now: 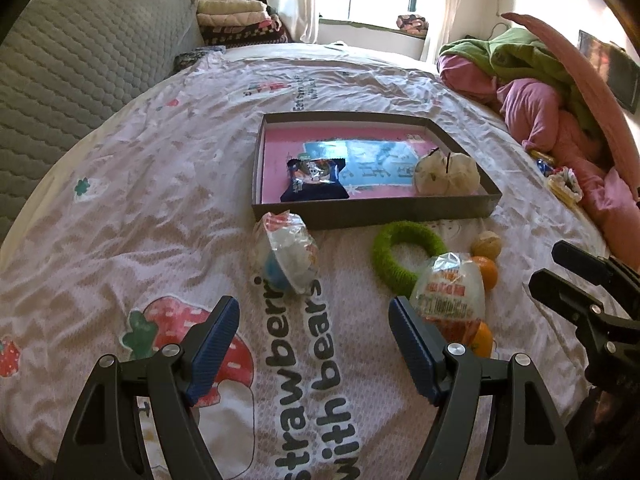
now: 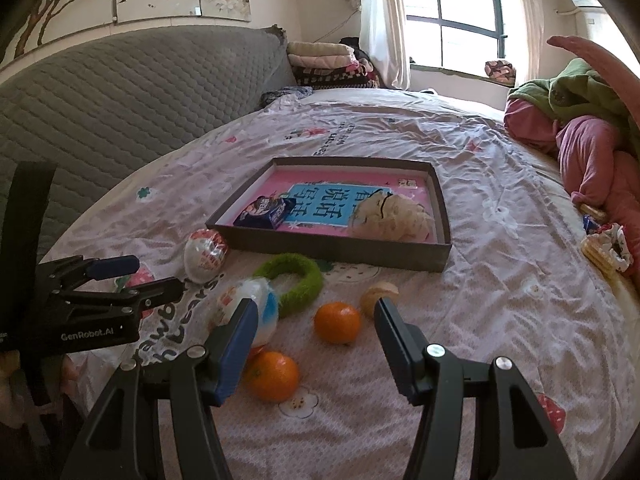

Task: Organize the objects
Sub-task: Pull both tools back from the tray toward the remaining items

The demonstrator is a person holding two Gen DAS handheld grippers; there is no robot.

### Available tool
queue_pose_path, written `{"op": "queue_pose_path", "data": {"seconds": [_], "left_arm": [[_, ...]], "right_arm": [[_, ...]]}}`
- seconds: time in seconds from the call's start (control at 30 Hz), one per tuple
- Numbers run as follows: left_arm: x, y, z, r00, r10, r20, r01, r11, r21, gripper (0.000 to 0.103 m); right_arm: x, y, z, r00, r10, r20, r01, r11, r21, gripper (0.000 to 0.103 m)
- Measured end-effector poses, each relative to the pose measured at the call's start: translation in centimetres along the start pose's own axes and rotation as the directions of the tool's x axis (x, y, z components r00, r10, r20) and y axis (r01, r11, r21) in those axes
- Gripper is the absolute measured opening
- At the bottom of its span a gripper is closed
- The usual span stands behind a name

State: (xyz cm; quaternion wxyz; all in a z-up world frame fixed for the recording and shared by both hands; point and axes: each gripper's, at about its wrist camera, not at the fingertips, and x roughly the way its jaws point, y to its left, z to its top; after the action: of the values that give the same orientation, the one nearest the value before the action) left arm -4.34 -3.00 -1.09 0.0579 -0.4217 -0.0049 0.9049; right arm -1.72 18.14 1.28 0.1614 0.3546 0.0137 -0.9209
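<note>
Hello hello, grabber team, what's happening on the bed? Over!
Left gripper and right gripper open, empty. Gray tray holds snack packet and cream pouch. Two oranges, green ring loose on bedsheet. Nothing blocking.

Both wrist views look down-forward over bed, near, sharing tray (image 1: 372, 216) (image 2: 320, 250).

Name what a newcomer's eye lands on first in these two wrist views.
The shallow dark tray mid-bed, with a pink book lining its floor, a blue snack packet and a pale bun-like item inside. Next, the loose things in front of it: a fuzzy green ring, two oranges, two wrapped cups. Both grippers, left and right, hover open over them.
</note>
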Motion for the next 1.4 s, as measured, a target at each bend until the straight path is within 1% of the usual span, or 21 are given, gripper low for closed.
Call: {"op": "queue_pose_path", "data": {"seconds": [0.67,1.4], "left_arm": [[-0.4,0.3,-1.3,0.999,-0.010,-0.035,0.010,1.000,-0.006,0.078],[0.5,0.4,-2.7,0.996,-0.022,-0.092,0.020,1.000,-0.022,0.078]], "right_arm": [[-0.4,1.0,-1.4,0.999,0.029,-0.033,-0.029,1.000,-0.002,0.060],[1.3,1.5,-3.8,0.988,0.054,-0.144,-0.055,0.998,-0.004,0.060]]}}
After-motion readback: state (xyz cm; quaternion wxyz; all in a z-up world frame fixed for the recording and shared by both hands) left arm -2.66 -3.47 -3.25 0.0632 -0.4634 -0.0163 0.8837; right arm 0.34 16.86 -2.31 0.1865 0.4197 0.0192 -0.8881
